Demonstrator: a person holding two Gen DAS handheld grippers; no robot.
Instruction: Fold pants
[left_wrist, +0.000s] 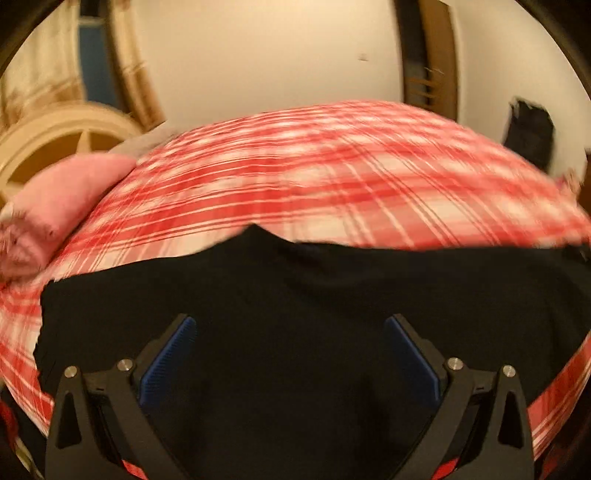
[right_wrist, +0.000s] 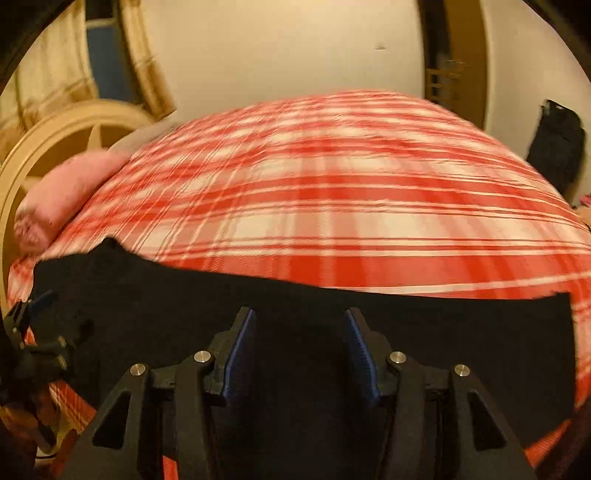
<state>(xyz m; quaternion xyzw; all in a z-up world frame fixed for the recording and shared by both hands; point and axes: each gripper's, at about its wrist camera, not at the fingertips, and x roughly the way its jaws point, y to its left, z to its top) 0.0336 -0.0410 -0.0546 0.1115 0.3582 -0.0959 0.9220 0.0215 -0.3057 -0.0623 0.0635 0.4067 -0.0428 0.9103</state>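
Note:
Black pants (left_wrist: 295, 280) lie spread flat across the near part of a bed with a red and white plaid cover (left_wrist: 295, 177). My left gripper (left_wrist: 290, 321) hovers over the dark cloth, blue pads wide apart and nothing between them. In the right wrist view the pants (right_wrist: 443, 332) run as a long band from left to right. My right gripper (right_wrist: 299, 314) stands open above them, its pads not pressing on any cloth. The left gripper (right_wrist: 37, 314) shows at that view's left edge, over the pants' left end. Both views are motion-blurred.
A pink pillow (right_wrist: 70, 184) lies at the bed's far left by a cream headboard (right_wrist: 55, 129). A black bag or garment (right_wrist: 557, 144) hangs at the wall on the right. Beyond the pants the plaid cover (right_wrist: 332, 184) lies bare.

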